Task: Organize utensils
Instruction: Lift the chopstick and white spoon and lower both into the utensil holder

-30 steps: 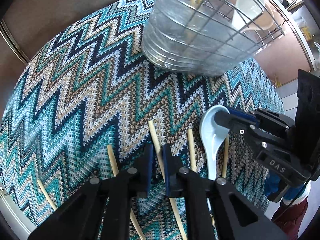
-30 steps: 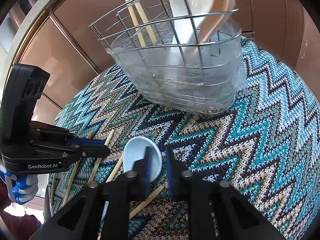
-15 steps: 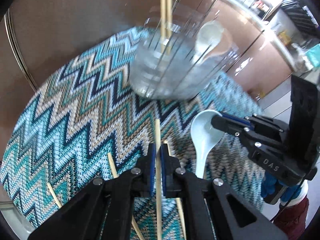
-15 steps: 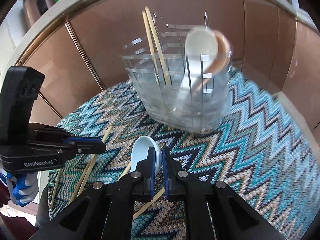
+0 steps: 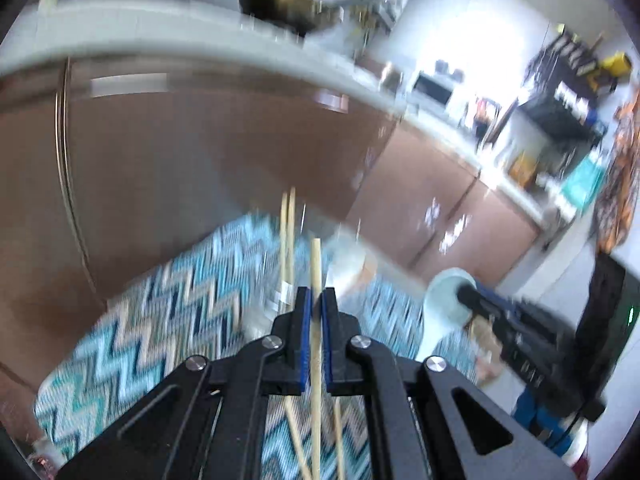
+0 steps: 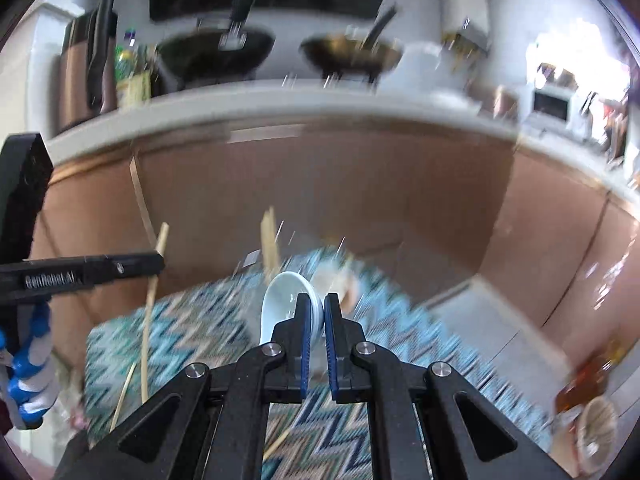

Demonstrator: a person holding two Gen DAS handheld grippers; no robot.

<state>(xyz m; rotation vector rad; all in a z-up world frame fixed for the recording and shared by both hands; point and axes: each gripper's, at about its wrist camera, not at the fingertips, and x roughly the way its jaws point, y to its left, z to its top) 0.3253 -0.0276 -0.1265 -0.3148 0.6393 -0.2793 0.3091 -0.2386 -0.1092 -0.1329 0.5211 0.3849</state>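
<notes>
My left gripper (image 5: 315,300) is shut on a wooden chopstick (image 5: 316,272) and holds it lifted above the zigzag mat (image 5: 168,312). My right gripper (image 6: 316,308) is shut on a pale blue ceramic spoon (image 6: 282,300), also lifted; the spoon shows in the left wrist view (image 5: 440,308) too. The wire utensil basket (image 5: 344,268) is blurred behind the fingers, with two chopsticks (image 5: 287,240) standing in it. The left gripper (image 6: 158,264) with its chopstick (image 6: 150,308) shows at the left of the right wrist view.
Several loose chopsticks (image 5: 338,440) lie on the mat below the left gripper, and more show in the right wrist view (image 6: 124,396). Brown cabinet fronts (image 6: 320,200) and a white counter (image 6: 280,104) with pans stand behind. Both views are motion-blurred.
Both grippers closed on their items and rose from the mat, tilting upward. The chopstick and the spoon left the mat; the basket now sits low in both views.
</notes>
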